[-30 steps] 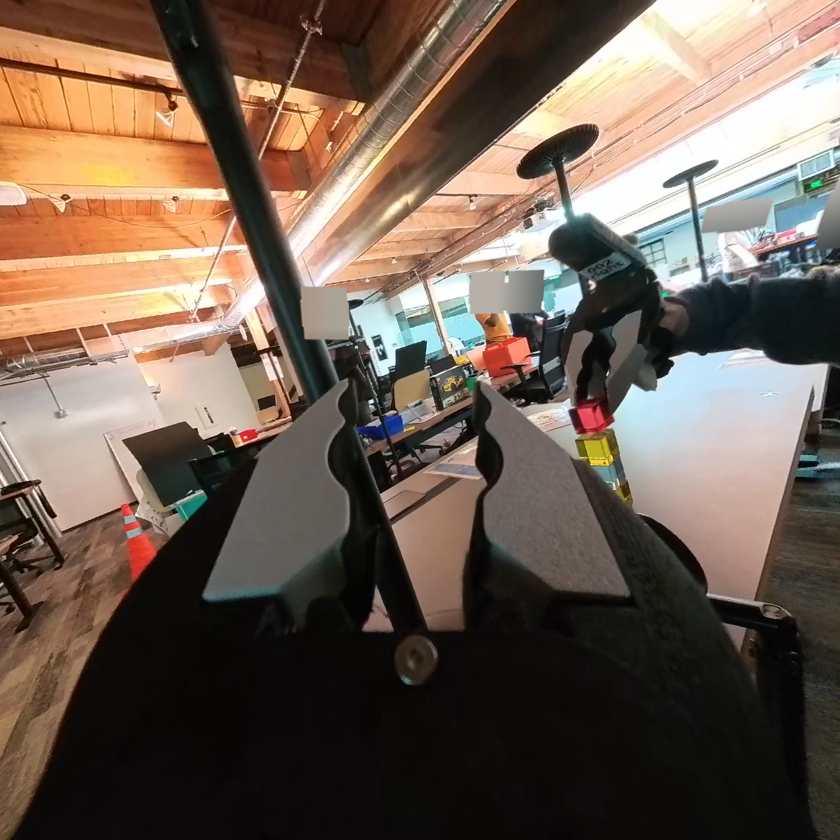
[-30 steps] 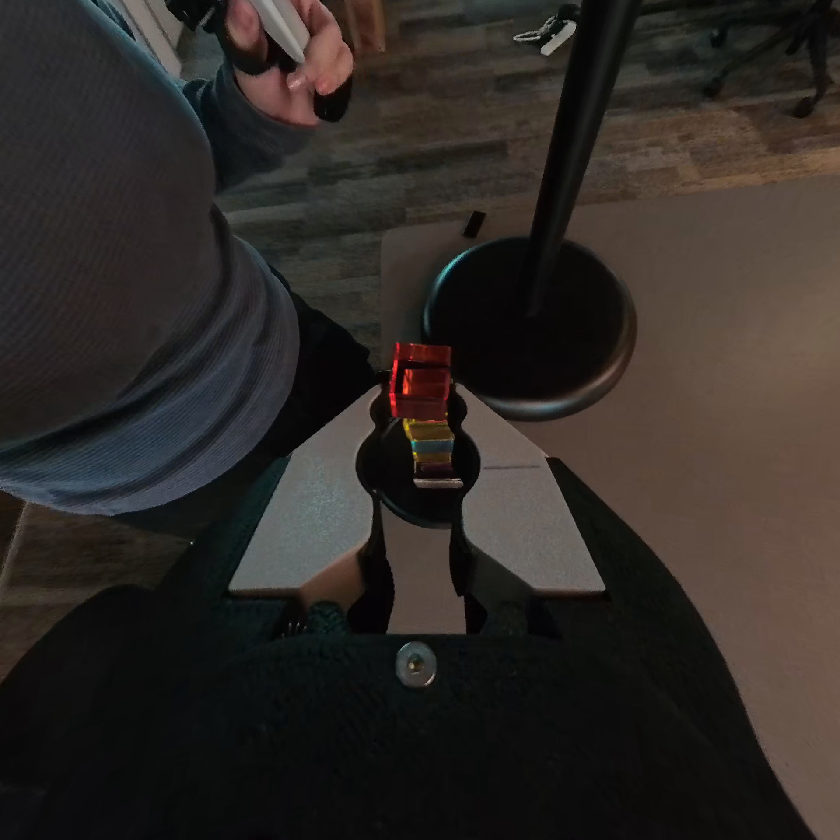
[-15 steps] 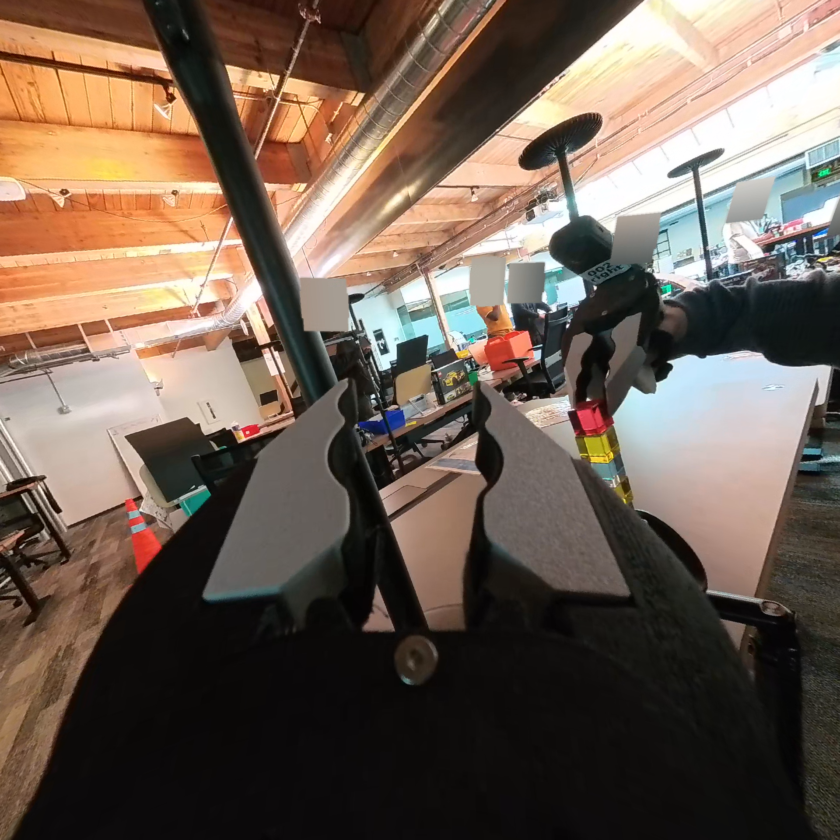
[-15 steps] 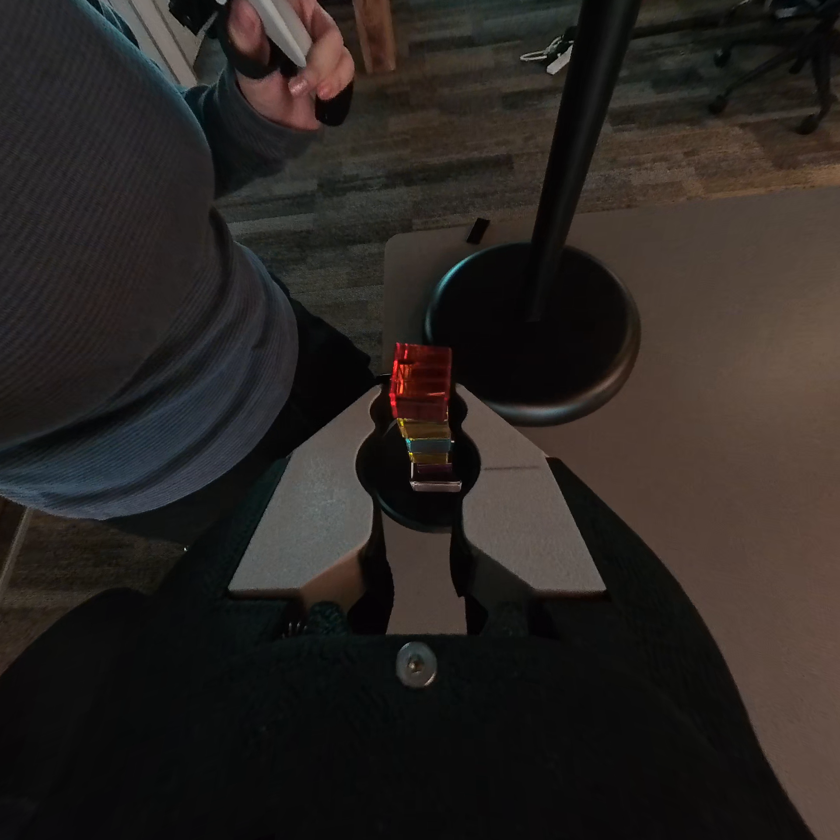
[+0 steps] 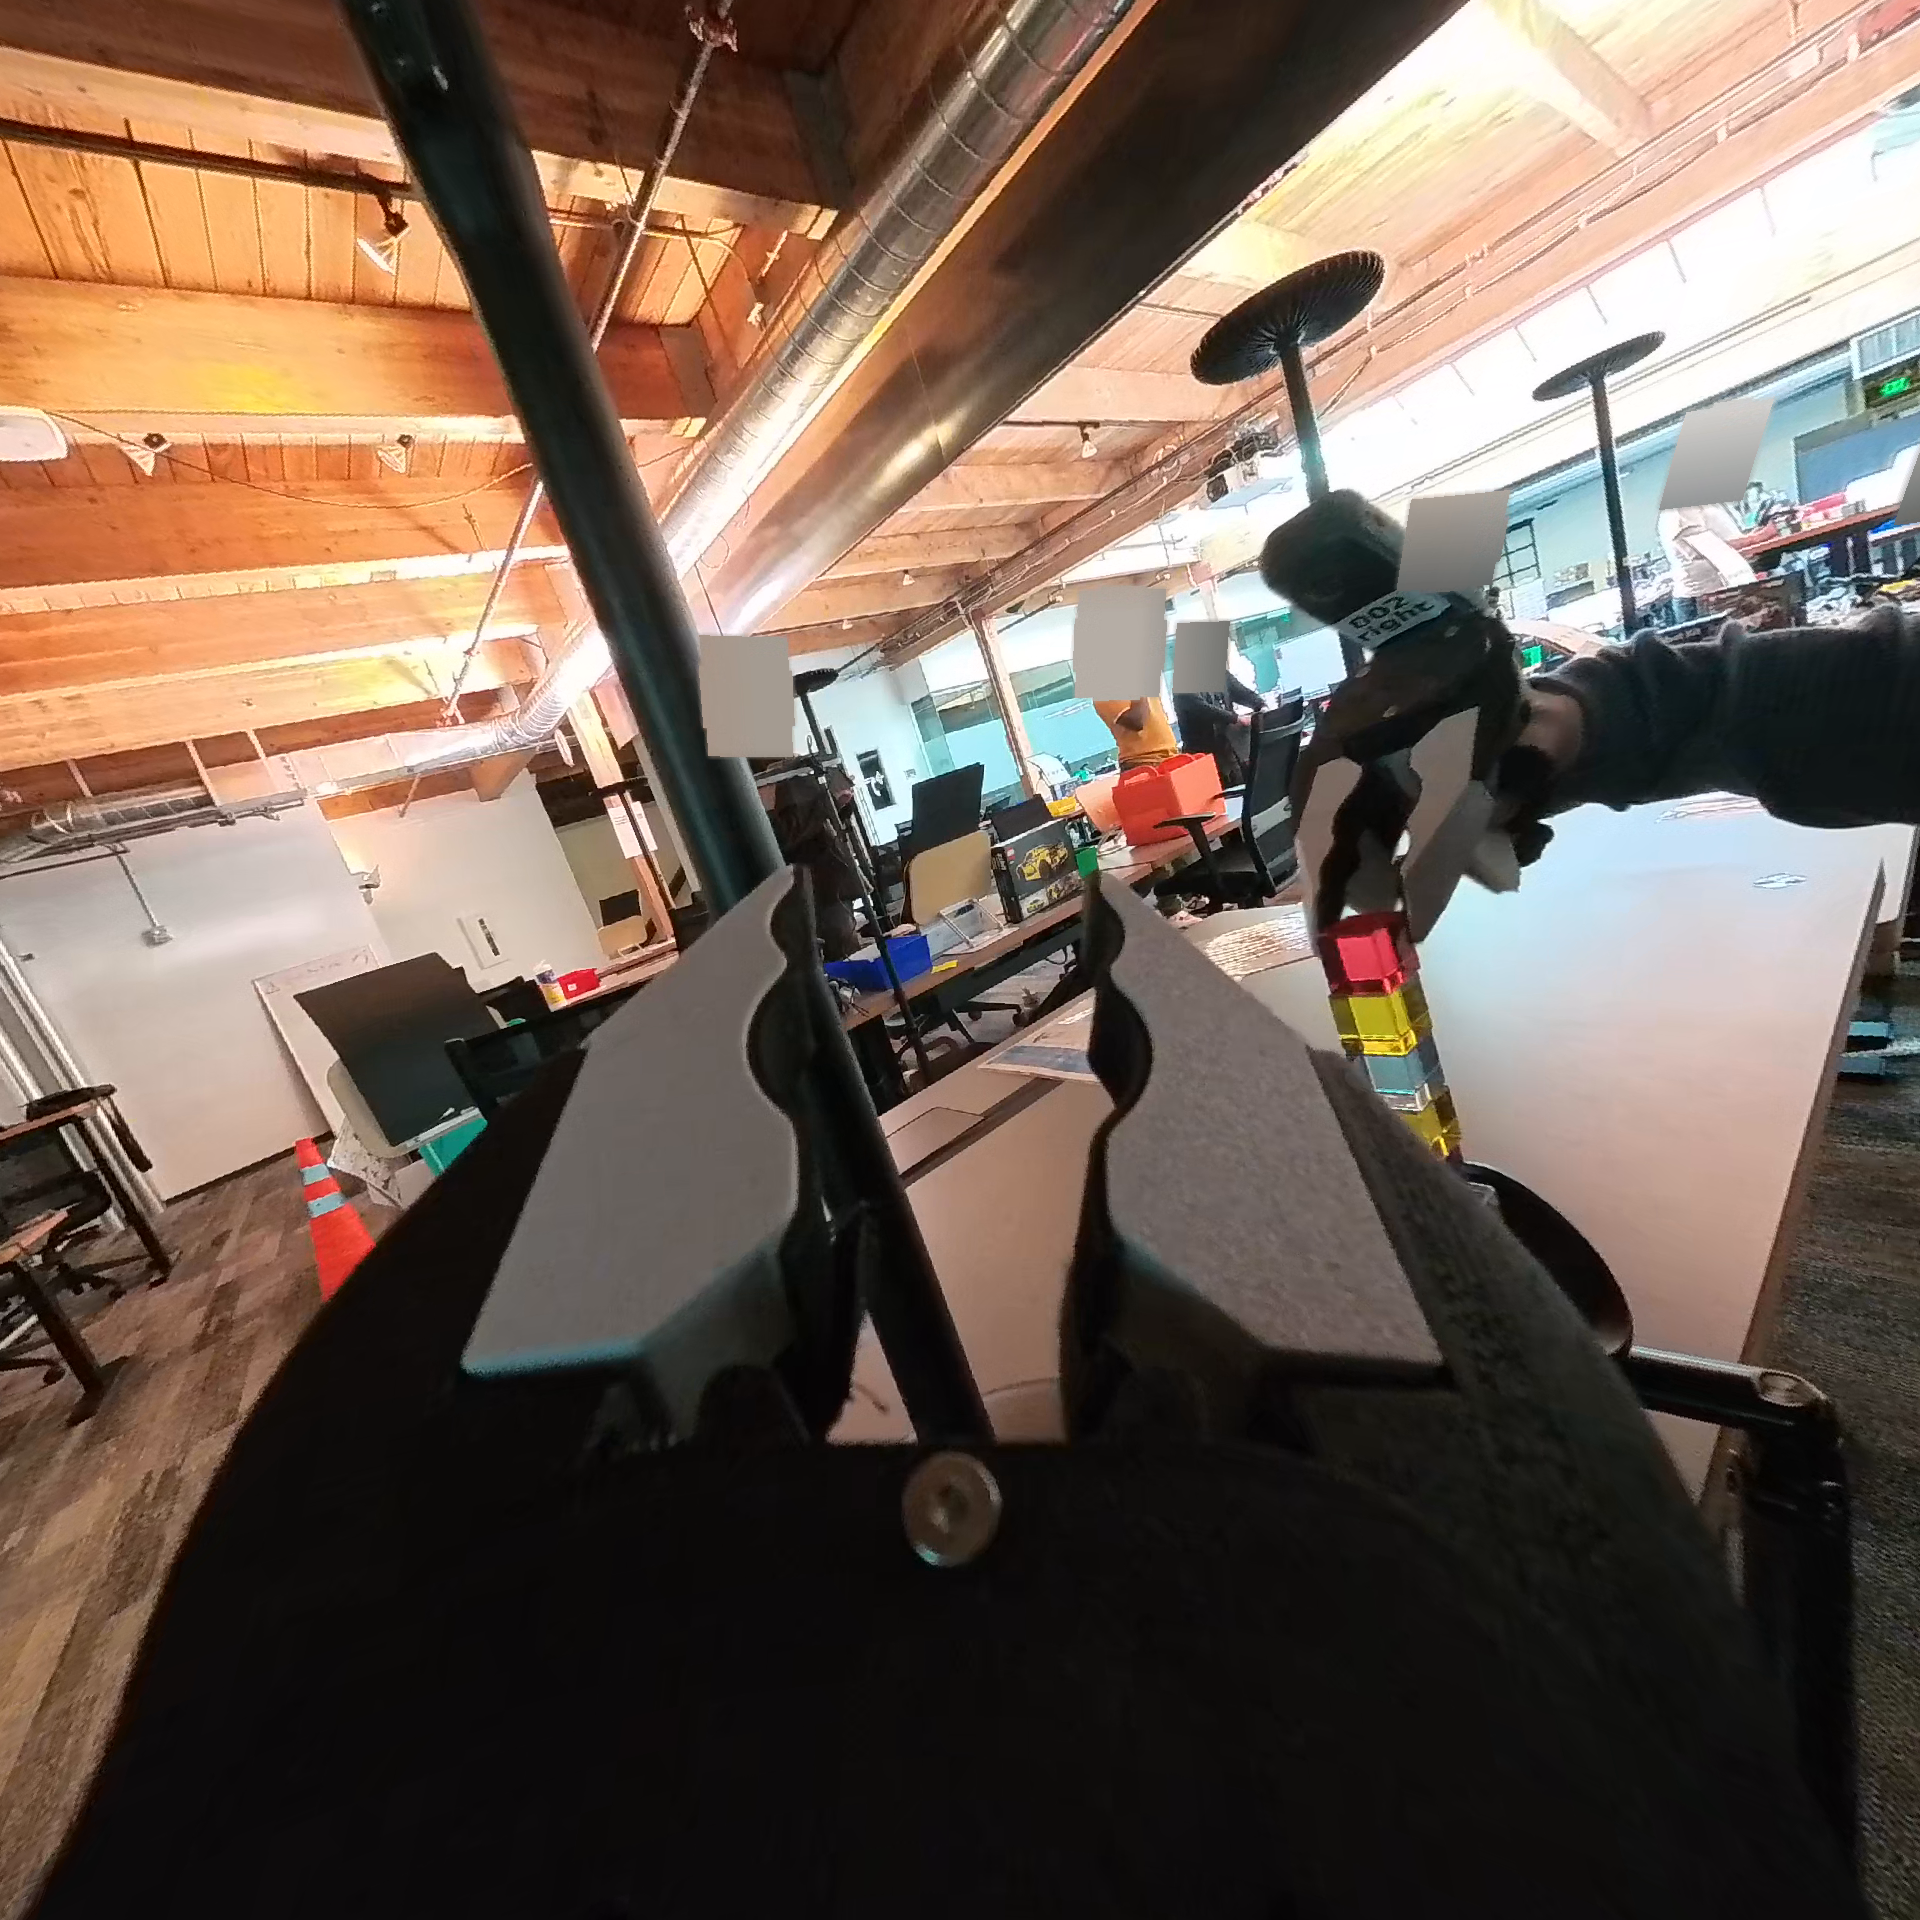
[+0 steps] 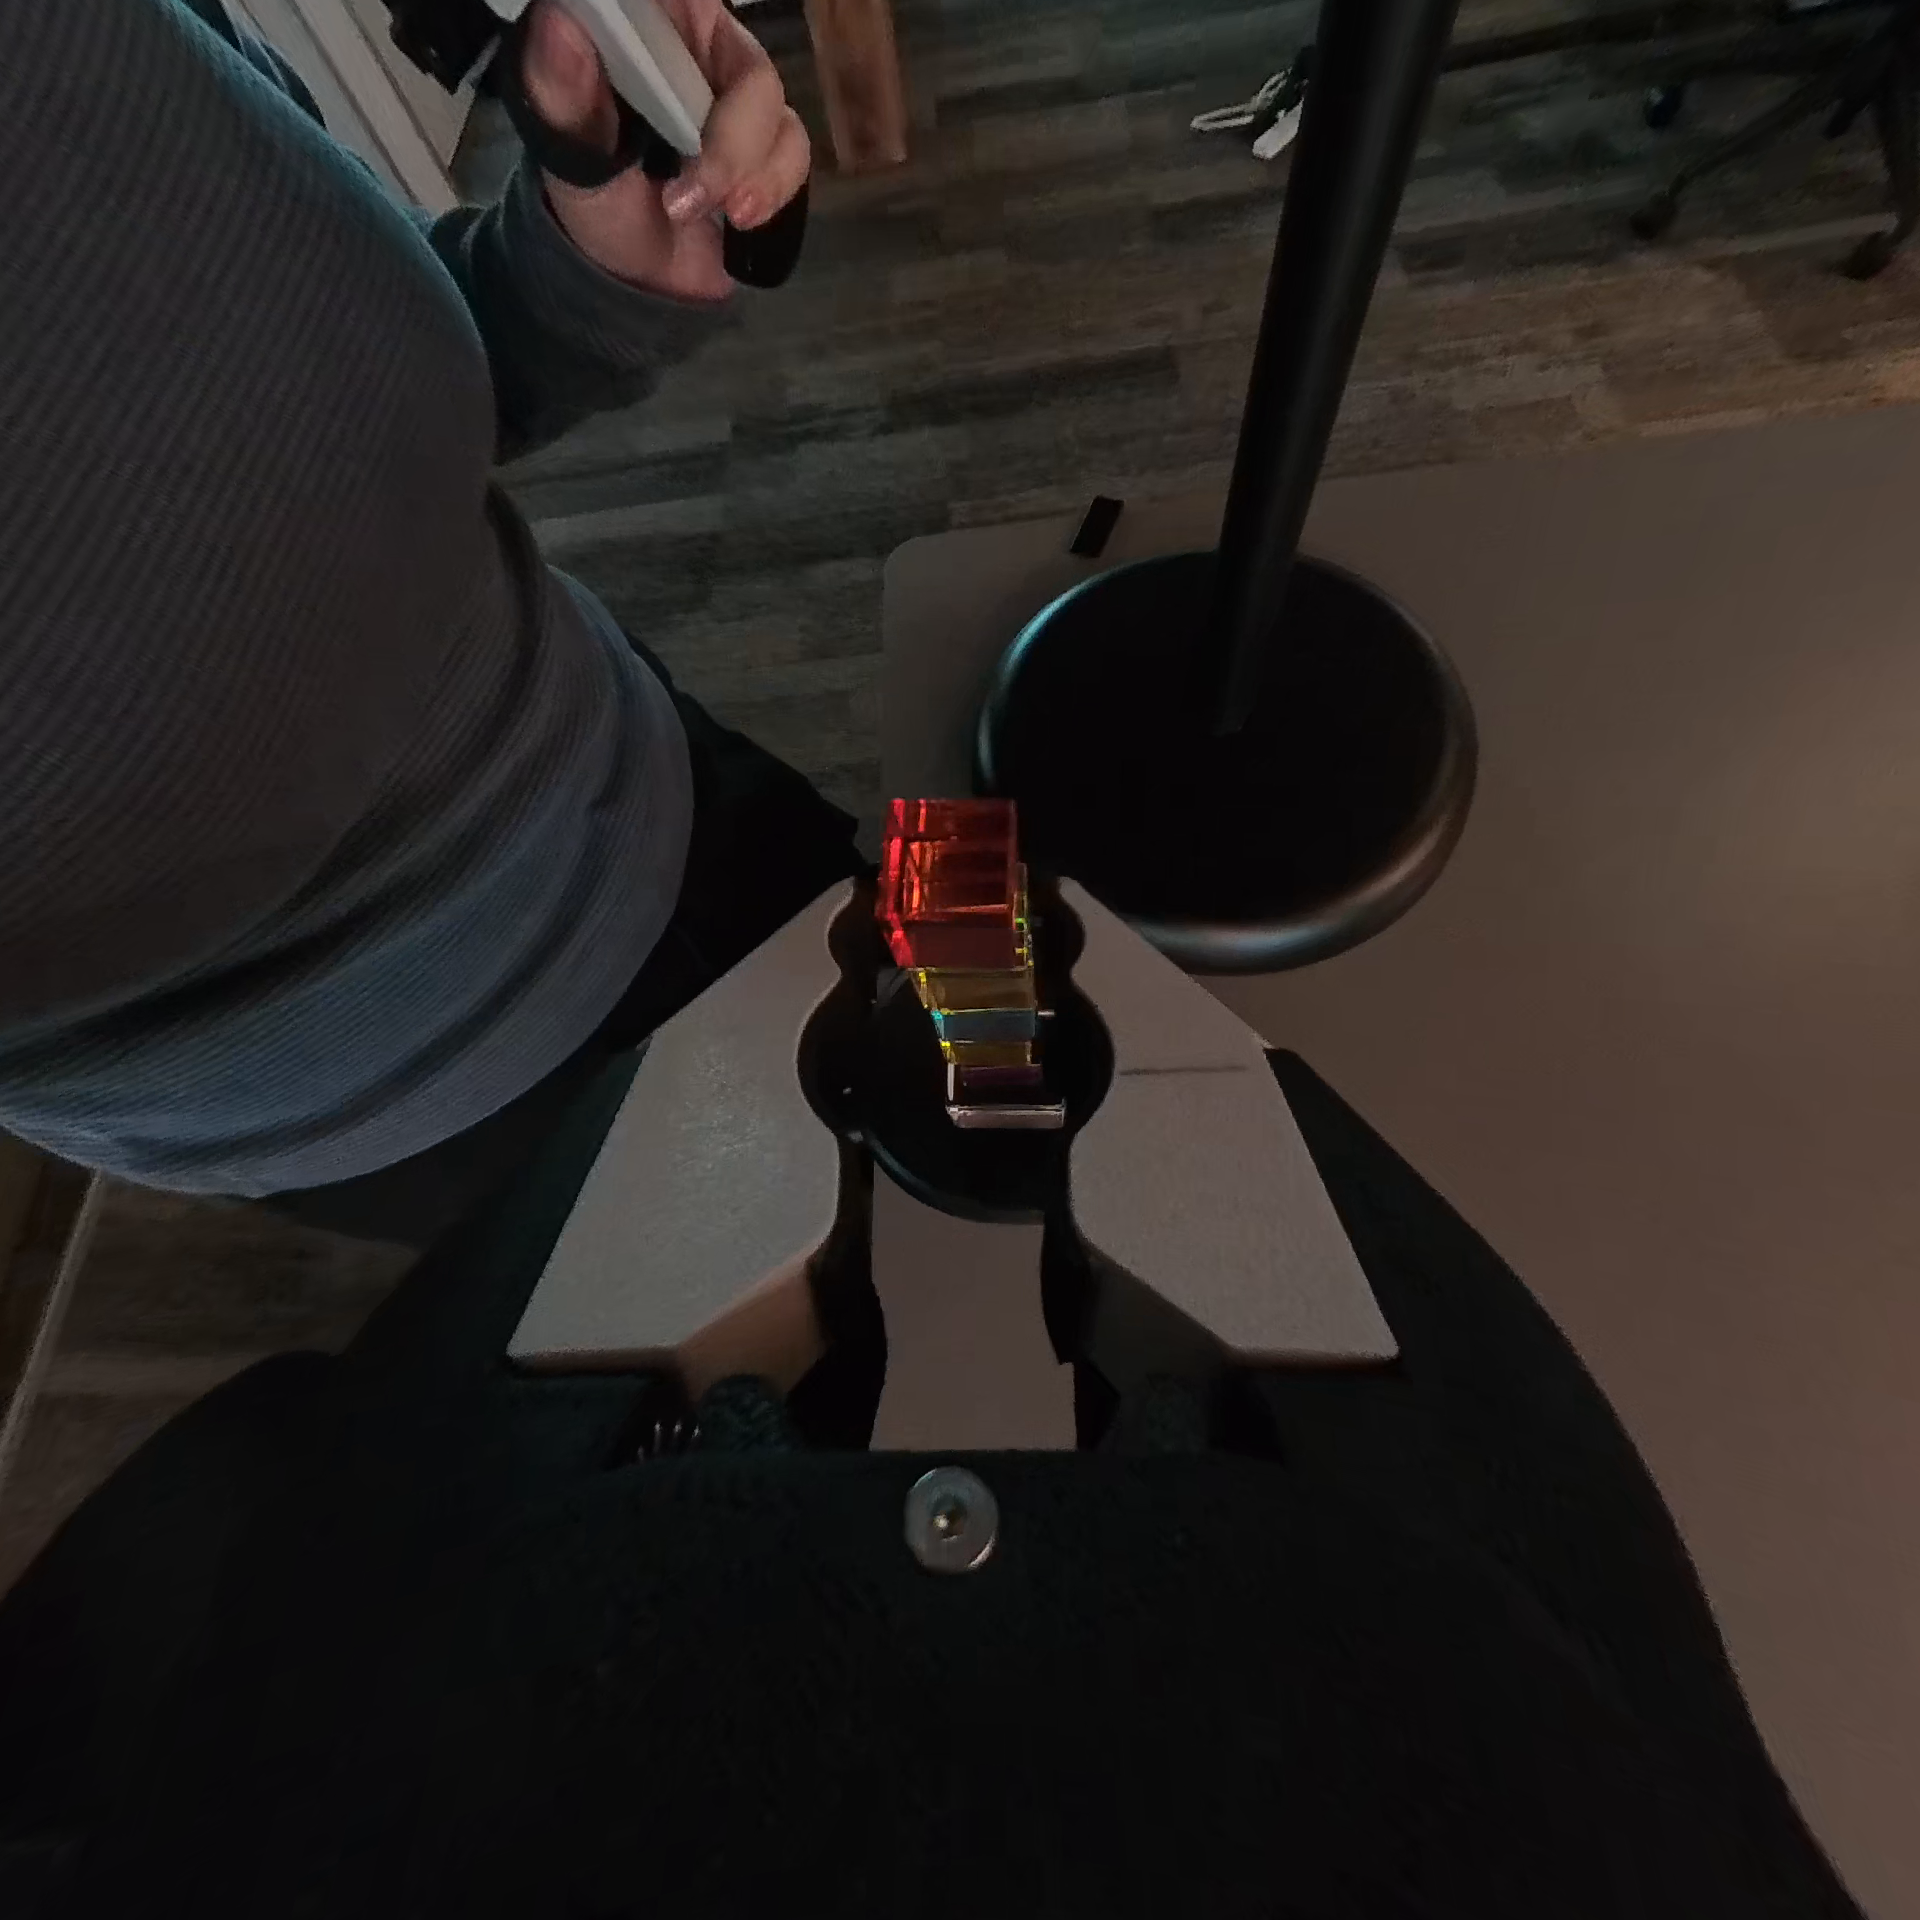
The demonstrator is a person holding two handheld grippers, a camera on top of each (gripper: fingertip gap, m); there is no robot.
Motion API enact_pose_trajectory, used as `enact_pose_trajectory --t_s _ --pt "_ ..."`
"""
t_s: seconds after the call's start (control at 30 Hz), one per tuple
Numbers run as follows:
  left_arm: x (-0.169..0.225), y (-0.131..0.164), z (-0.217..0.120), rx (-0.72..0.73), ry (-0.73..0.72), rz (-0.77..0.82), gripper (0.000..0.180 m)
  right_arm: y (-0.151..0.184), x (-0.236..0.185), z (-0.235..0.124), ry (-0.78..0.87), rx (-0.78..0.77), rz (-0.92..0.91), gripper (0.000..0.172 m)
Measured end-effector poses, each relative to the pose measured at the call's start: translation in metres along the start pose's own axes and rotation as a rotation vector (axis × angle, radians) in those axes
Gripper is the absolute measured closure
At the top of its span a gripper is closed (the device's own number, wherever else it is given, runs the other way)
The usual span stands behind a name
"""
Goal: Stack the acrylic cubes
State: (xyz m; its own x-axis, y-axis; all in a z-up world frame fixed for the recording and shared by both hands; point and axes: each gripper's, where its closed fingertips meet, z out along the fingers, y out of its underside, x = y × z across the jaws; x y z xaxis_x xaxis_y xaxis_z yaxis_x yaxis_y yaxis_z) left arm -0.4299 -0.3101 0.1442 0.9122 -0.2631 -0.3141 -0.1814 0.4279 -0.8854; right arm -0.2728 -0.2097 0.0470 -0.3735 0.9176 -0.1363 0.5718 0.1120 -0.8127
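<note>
Right wrist view: upright cube stack [image 6: 987, 997], right claw [image 6: 961, 914] apart around red cube [image 6: 951, 883]; left claw [image 5: 940, 914] apart.

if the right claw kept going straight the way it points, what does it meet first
Most likely the red cube topping the coloured stack, which sits between the right claw's fingertips; beyond it is the yellow cube. Depth is uncertain.

Left gripper [image 5: 940, 914] is raised off the table [image 5: 1621, 1049], fingers spread, a dark pole [image 5: 582, 540] running between them untouched. At the right, the right gripper [image 5: 1371, 914] is held over a stack of clear cubes [image 5: 1392, 1049], fingertips at the red cube [image 5: 1363, 958] on top. Yellow and blue cubes are seen below. Open office behind.
</note>
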Motion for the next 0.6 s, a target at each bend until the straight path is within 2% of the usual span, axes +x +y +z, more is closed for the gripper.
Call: enact_pose_trajectory --t_s 0.17,0.33,0.47,0.6 --pt "0.0 0.001 0.001 0.001 0.005 -0.01 0.129 -0.004 0.002 -0.004 0.036 0.041 0.002 0.129" --pt "-0.002 0.001 -0.001 0.011 0.005 -0.022 0.129 -0.004 0.003 -0.025 0.151 0.151 0.017 0.119" --pt "-0.002 0.005 -0.002 0.008 0.012 -0.04 0.128 0.008 -0.007 -0.041 0.27 0.254 0.065 0.12" --pt "-0.002 0.008 0.001 0.012 0.026 -0.056 0.126 0.028 -0.024 -0.046 0.417 0.327 0.123 0.128"
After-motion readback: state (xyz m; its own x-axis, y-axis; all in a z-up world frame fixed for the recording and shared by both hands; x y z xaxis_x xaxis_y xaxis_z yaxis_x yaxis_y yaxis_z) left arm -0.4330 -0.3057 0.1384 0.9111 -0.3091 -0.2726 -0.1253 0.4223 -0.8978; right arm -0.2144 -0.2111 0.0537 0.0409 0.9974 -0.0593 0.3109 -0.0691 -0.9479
